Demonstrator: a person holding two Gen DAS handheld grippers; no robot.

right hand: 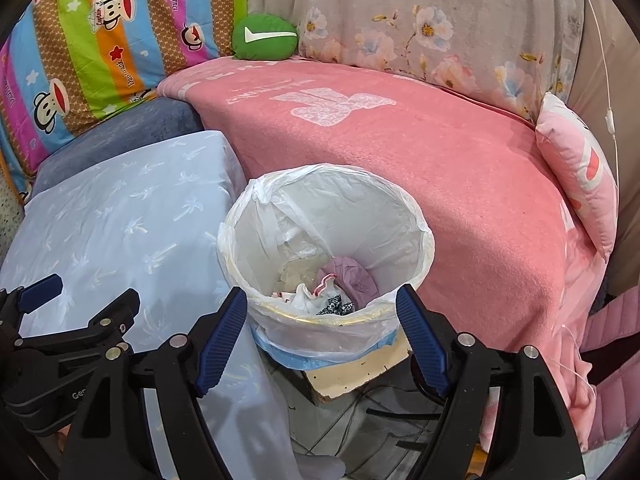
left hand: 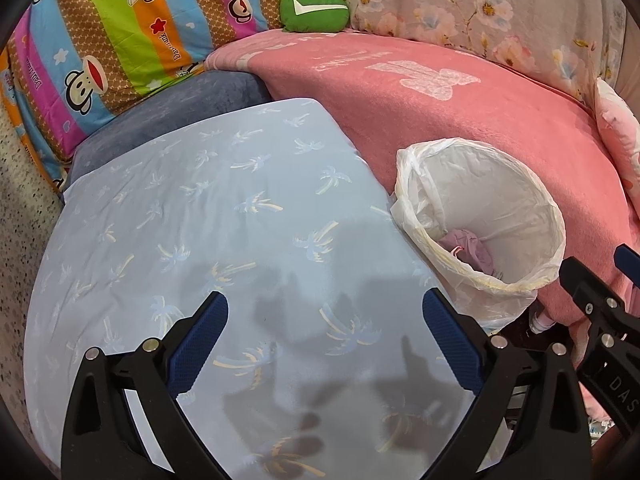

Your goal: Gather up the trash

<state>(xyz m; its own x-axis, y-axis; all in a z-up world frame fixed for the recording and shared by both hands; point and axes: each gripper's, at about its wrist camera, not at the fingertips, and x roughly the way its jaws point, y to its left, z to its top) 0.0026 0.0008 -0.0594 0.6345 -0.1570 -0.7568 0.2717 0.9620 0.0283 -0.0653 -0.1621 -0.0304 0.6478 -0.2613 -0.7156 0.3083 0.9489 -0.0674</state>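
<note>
Left gripper (left hand: 325,344): jaws spread wide, empty, above the pale blue palm-print cushion (left hand: 208,216). Right gripper (right hand: 322,332): jaws apart, empty, flanking the near rim of the lined trash bin (right hand: 256,216). Crumpled trash (right hand: 328,288) lies inside. A pink blanket (right hand: 440,168) borders the bin's far and right sides.

Pale blue palm-print cushion (left hand: 224,216) beside pink blanket (left hand: 460,120). Green round pillow (left hand: 314,10) at back, between striped monkey-print quilt (left hand: 120,28) and floral cover (left hand: 480,4). Pink pillow (right hand: 576,168) leans at blanket's right edge.
</note>
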